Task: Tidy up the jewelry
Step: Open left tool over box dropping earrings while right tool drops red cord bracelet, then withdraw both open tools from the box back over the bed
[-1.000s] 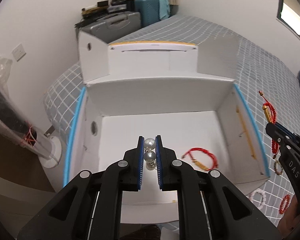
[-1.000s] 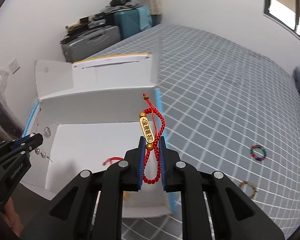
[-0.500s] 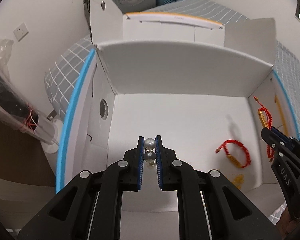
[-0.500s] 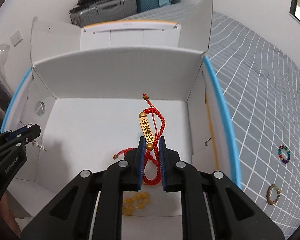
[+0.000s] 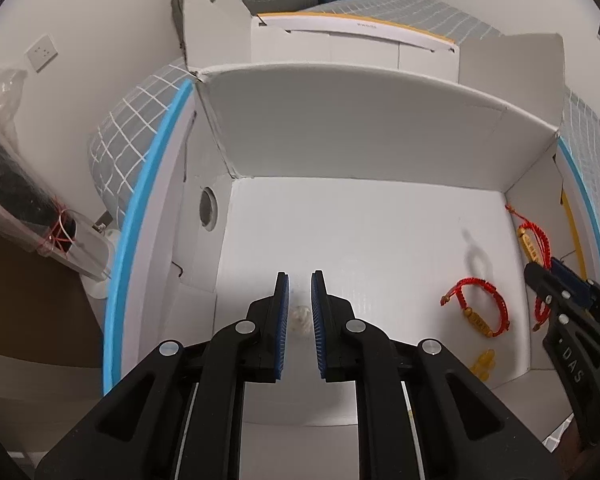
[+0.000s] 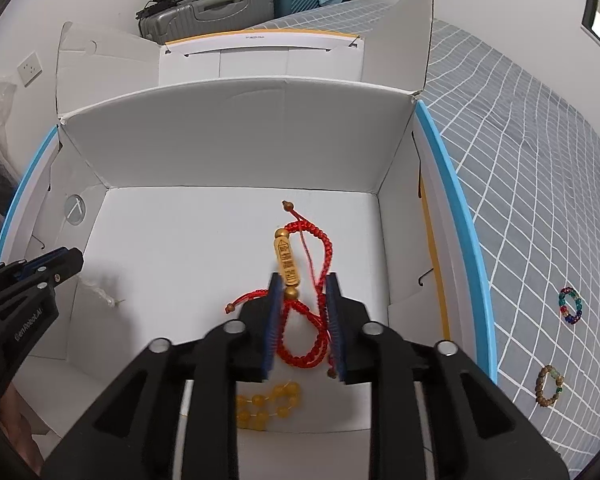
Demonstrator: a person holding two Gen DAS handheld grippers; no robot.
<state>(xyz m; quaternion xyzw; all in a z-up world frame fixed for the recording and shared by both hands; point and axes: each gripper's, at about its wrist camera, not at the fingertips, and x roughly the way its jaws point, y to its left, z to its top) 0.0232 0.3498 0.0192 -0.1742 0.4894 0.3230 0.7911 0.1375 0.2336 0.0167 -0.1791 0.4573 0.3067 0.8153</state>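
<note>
A white cardboard box (image 5: 364,132) (image 6: 236,136) lies open on the bed. My left gripper (image 5: 299,280) is open over the box floor, and the pearl earring (image 5: 300,316) is a blurred shape below its jaws; it also shows in the right wrist view (image 6: 102,294). My right gripper (image 6: 302,280) has its jaws parted, with the red cord bracelet and its gold charm (image 6: 286,260) loose between them. Another red bracelet (image 5: 478,306) and yellow beads (image 6: 266,402) lie on the box floor.
Two beaded bracelets (image 6: 570,305) (image 6: 549,385) lie on the grey checked bedspread (image 6: 540,160) to the right of the box. Suitcases (image 6: 208,12) stand against the back wall. A plastic-wrapped object (image 5: 24,208) sits at the left.
Both grippers have opened over the box. The pearl earring has left the left jaws and dropped. The red bracelet hangs loose between the right jaws. Both grippers have moved lower into the box.
</note>
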